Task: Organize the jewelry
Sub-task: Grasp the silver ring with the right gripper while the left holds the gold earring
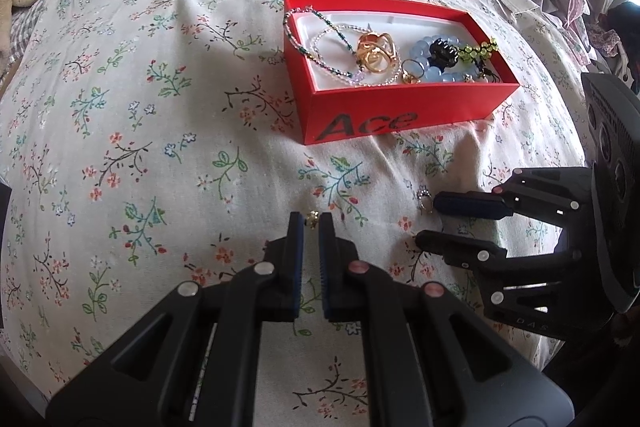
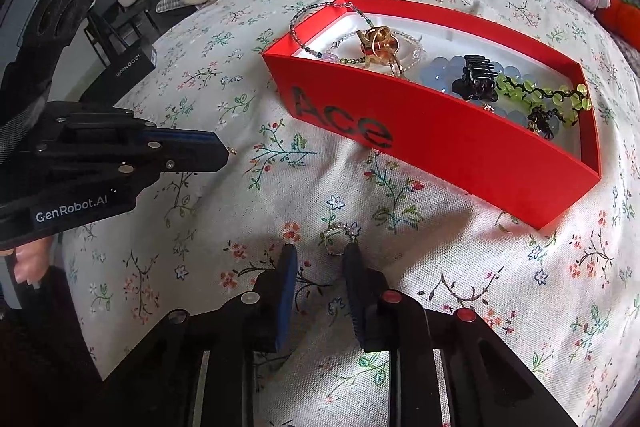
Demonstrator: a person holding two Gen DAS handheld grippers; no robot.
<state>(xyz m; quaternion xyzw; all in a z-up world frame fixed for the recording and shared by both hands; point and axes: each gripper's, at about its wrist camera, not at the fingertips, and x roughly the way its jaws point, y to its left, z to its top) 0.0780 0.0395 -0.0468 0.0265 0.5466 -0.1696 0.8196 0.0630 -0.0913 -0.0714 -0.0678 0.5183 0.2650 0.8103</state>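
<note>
Risk here sits mostly with two very small pieces on soft bedding. The left gripper (image 1: 311, 223) has its fingers pressed nearly together on a tiny gold piece (image 1: 312, 218), apparently an earring or stud, pinched only at the very fingertips; a grip that shallow could let it squirt out and vanish into the floral bedspread (image 1: 160, 87), whose busy print would hide it. The right gripper (image 2: 320, 255) stands with its fingers spread, and the silver ring (image 2: 340, 237) lies on the cloth just beyond the tips, close to the right-hand finger and not clasped. Closing from that spot might nudge the ring away or pinch a fold of fabric with it, since the bedding dips and creases under pressure. The red box (image 1: 400, 107) lies well beyond both grippers, already holding beaded bracelets, gold rings (image 1: 376, 55) and a black hair clip (image 1: 442, 53), and one bead strand (image 1: 298, 27) drapes over its far corner; a careless drop could catch that strand or tip the light box. Whether the gold piece is squarely seated between the pads is too small to tell.
</note>
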